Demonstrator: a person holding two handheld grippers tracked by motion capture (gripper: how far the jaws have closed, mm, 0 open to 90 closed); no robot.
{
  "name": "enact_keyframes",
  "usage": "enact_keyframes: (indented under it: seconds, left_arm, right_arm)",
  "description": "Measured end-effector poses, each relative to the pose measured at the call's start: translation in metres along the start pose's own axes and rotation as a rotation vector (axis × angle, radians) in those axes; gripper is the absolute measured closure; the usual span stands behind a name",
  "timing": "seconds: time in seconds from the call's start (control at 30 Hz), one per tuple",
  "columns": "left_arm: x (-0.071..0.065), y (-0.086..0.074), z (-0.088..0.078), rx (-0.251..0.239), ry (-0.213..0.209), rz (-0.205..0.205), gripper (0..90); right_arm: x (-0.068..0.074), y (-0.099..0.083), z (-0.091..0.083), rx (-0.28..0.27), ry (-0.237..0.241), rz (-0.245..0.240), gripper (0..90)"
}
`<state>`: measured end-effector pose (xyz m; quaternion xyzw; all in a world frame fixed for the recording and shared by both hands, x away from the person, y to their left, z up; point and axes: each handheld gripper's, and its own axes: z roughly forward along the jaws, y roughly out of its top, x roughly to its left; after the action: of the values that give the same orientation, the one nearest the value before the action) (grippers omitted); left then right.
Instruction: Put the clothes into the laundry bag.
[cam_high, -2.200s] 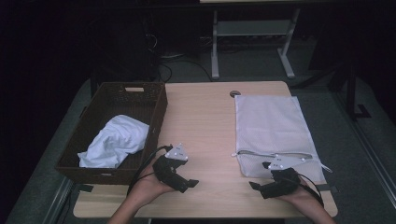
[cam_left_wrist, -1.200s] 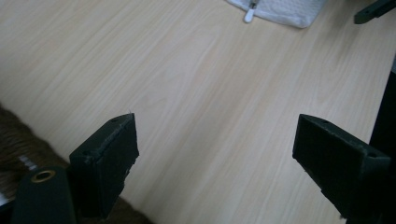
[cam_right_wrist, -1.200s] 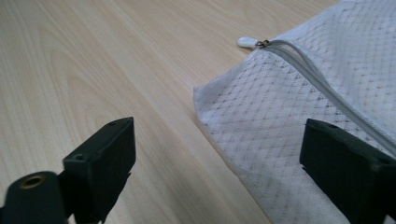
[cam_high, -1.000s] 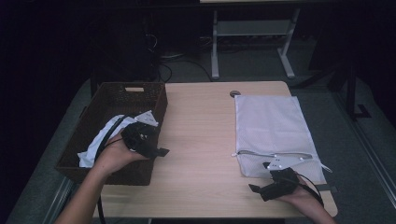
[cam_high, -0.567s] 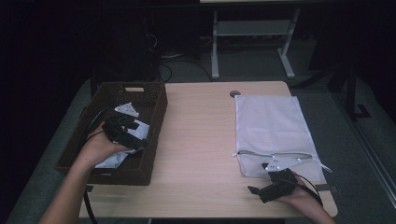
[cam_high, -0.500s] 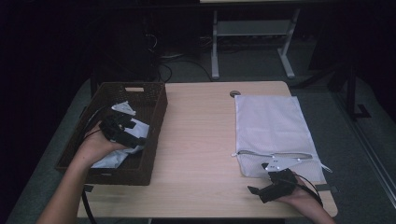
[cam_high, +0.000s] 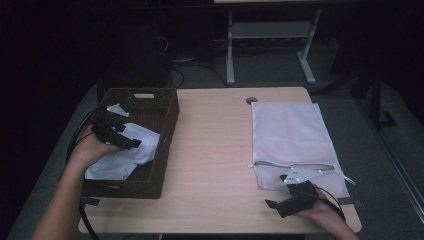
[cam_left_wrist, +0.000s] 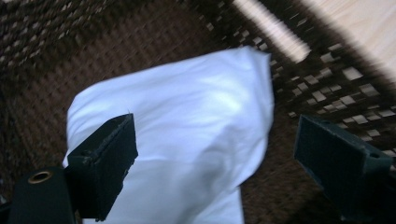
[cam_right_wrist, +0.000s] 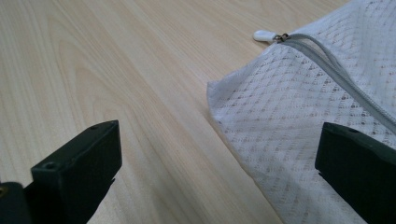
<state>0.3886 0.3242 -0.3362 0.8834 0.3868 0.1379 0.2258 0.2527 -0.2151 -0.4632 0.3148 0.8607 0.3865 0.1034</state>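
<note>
Left claw (cam_left_wrist: 215, 154) gapes wide over the white cloth (cam_left_wrist: 187, 140) in the wicker basket (cam_high: 167, 107), weave blurred; right claw (cam_right_wrist: 219, 172), wide, straddles the mesh bag's (cam_right_wrist: 317, 116) corner near the desk's (cam_high: 215, 150) front edge.

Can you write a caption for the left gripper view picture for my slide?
Open hand-held gripper poised over white cloth in a woven basket.

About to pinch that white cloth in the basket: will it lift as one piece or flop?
The white cloth lies crumpled in soft folds, so it will likely drape and trail. It looks thin, probably light. The open left tongs may catch only one layer; the woven basket wall could snag it.
</note>
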Motion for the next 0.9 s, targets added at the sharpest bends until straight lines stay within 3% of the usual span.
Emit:
enact_keyframes:
  seconds: [0.23,0.5,0.67,0.9]
  left_arm:
    - [0.021,-0.016,0.022,0.048,0.021,-0.044,11.2]
    - [0.029,-0.024,0.042,0.071,0.002,-0.067,10.6]
    - [0.027,-0.029,0.059,0.119,-0.007,-0.044,10.1]
    - [0.023,-0.031,0.069,0.166,-0.004,0.011,9.8]
  right_arm:
    - [0.000,0.000,0.000,0.002,0.000,0.000,0.1]
    - [0.000,0.000,0.001,0.005,0.001,0.000,0.1]
    - [0.000,0.000,0.001,0.006,0.001,0.000,0.0]
    - [0.001,0.000,0.001,0.011,0.002,-0.006,0.1]
